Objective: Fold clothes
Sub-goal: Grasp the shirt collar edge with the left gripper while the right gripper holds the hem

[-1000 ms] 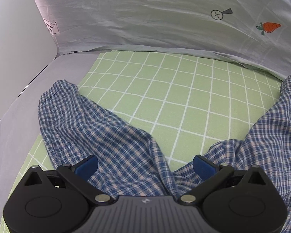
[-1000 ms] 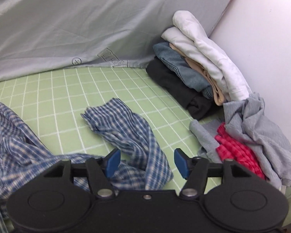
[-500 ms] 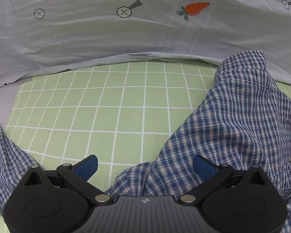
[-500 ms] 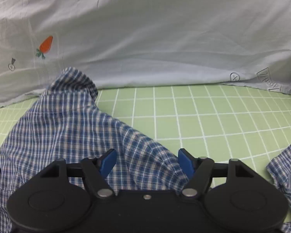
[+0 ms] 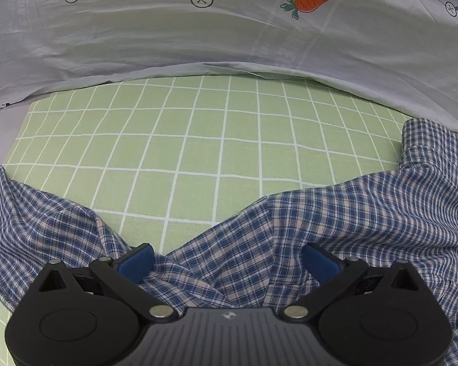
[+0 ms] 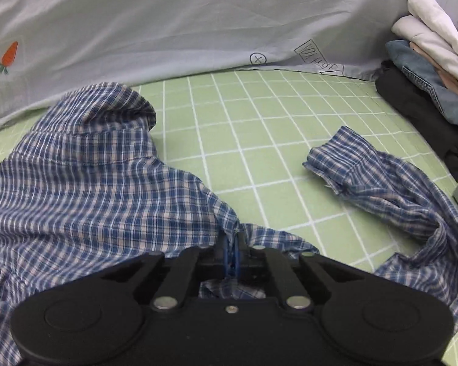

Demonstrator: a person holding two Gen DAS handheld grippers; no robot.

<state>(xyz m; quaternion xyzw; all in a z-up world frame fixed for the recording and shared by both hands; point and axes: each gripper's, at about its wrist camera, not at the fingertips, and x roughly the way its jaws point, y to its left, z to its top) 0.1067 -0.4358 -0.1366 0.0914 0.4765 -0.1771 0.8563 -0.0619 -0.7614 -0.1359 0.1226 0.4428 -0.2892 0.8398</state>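
Right gripper (image 6: 232, 251) pinches plaid shirt (image 6: 91, 183); left gripper (image 5: 229, 262) spread

green sheet (image 6: 259, 152) open, clothes stack (image 6: 427, 91) right

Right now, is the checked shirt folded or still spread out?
Not folded: the checked shirt lies rumpled across the green sheet, one sleeve flung out sideways.

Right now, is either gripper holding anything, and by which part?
The right gripper is shut on the plaid shirt, pinching a fold of cloth at its edge. The left gripper is open, straddling the shirt, holding nothing.
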